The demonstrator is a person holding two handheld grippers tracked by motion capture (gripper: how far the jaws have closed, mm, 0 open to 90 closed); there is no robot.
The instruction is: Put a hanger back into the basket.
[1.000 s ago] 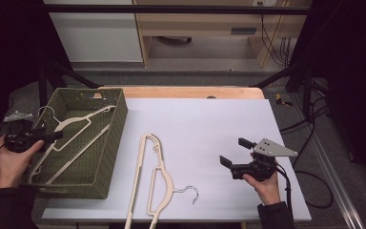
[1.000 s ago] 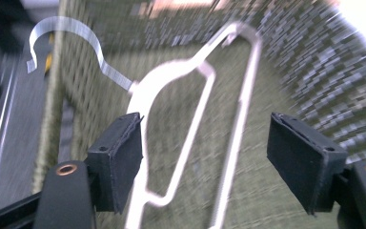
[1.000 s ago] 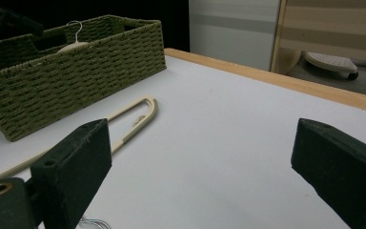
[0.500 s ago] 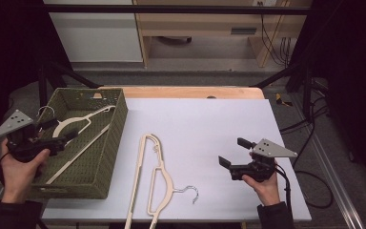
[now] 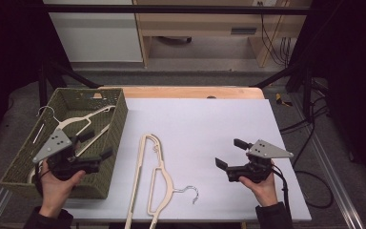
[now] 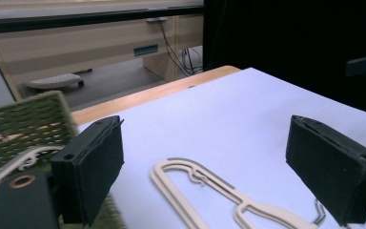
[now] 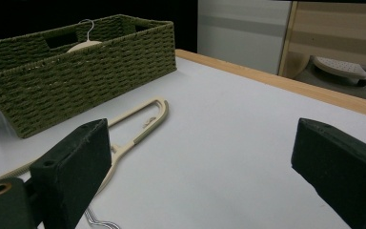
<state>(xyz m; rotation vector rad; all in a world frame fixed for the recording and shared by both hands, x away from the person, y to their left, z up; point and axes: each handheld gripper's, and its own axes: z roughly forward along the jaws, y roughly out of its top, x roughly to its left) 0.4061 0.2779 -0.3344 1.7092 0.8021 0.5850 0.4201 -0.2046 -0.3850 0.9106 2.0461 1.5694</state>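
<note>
I have the left tool [image 5: 93, 145] over the near right corner of the green basket [image 5: 116, 125], jaws wide and just opened, nothing between them. One cream hanger [image 5: 83, 119] already lies inside the basket. I judge the next pickup is the hanger on the table [image 5: 156, 179], just right of the basket; I should clamp its neck squarely. My right tool [image 5: 228, 153] waits well right, agape and empty.
</note>
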